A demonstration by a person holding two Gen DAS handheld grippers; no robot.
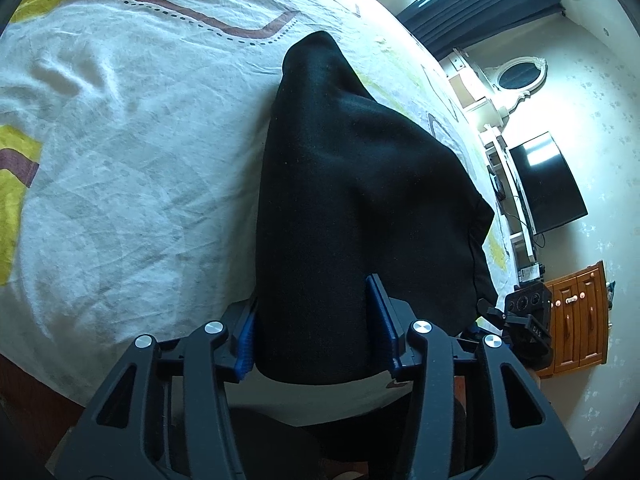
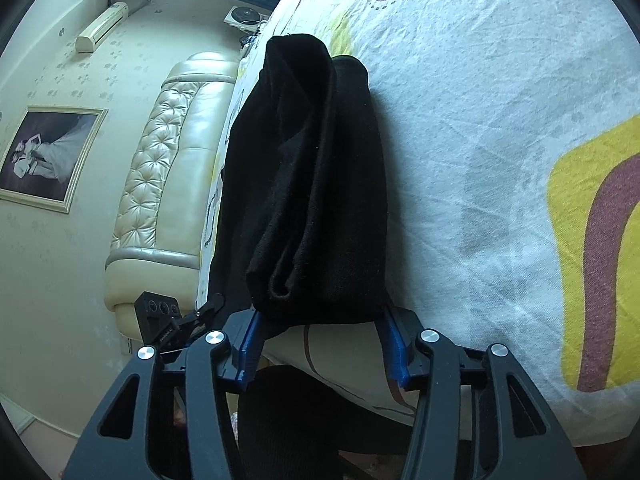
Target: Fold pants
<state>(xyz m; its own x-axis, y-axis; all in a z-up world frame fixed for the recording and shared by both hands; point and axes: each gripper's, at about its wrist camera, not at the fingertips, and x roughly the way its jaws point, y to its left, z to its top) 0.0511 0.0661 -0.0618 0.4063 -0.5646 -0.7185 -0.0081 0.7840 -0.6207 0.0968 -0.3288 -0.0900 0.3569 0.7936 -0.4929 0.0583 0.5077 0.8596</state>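
Left gripper (image 1: 316, 328) and right gripper (image 2: 320, 344): jaws spread, black pants (image 1: 340, 200) lying between fingers on bedsheet (image 1: 120, 140), near bed edge. Clamp near hem corners squarely, lift evenly, keep layers aligned before folding.

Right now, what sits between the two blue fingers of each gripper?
Black pants fill the gap of the left gripper in its view; the right gripper likewise in its own.
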